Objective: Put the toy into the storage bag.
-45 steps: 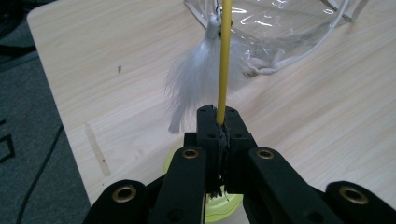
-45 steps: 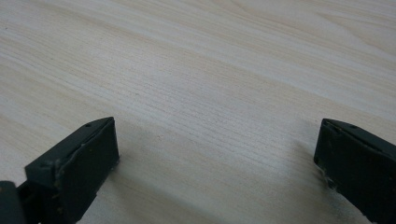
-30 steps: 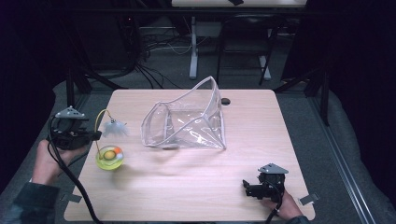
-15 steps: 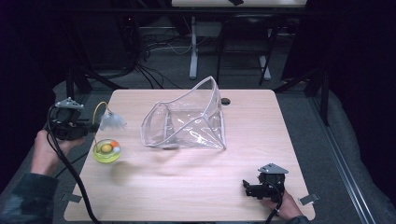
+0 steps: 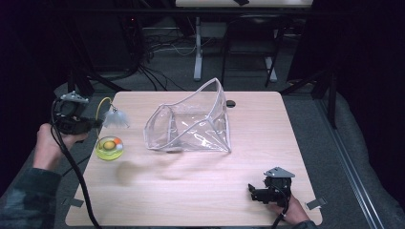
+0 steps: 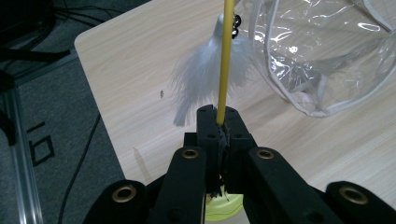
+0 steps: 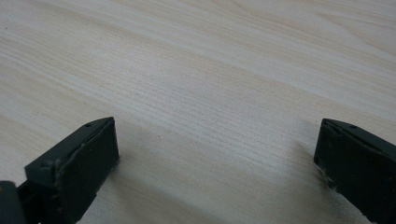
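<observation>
The left gripper [image 5: 95, 122] sits at the left edge of the table [image 5: 200, 191], held up off the wood, its jaws pinched tight on a thin yellow wand [image 6: 225, 60]. In the left gripper view the wand rises straight out from between the closed jaws and passes across a tuft of white feathers [image 6: 205, 79]. From the high view the wand [image 5: 101, 106] bends over in a short arc, and the feathers [image 5: 117, 118] hang at its far end, above the table near the left edge. Just below them, on the wood, lies a small yellow-green round piece [image 5: 109, 148] with orange and red bits inside; whether it joins the wand I cannot tell.

Further in, around the middle of the table, stands a clear plastic bag [image 5: 191, 126] with pale piping, its mouth gaping toward the left edge. It is apart from the feathers. A small dark round spot [image 5: 231, 103] marks the wood near the far edge, just behind the bag.

The right gripper [image 5: 253, 193] rests low near the near right corner, well away from all of this, its jaws spread wide over bare wood with nothing between them.
</observation>
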Demonstrator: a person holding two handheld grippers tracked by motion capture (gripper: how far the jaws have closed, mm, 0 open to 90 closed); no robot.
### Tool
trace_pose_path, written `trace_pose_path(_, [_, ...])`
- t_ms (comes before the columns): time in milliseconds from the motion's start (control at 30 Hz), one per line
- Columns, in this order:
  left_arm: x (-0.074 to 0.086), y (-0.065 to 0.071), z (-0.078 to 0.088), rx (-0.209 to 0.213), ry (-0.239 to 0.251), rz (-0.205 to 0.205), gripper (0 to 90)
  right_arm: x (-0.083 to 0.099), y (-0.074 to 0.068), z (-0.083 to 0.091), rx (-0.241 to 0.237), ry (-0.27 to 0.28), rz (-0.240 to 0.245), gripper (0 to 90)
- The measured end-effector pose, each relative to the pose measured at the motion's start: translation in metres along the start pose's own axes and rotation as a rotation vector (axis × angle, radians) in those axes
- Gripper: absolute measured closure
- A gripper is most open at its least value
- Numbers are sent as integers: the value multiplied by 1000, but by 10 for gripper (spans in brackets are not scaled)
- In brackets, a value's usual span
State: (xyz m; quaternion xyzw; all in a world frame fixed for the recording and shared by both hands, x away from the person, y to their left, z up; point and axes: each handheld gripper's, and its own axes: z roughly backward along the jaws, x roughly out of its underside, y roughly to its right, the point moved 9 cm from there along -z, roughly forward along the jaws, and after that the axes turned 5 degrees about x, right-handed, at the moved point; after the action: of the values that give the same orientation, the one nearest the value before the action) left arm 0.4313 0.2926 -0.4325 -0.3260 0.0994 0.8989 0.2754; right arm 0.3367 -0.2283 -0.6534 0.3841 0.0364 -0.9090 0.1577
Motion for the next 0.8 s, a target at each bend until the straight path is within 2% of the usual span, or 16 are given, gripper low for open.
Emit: trace_pose_path(800, [-26,-13,-9,-19,-62,1,884,0,0,0,1,-6,4,0])
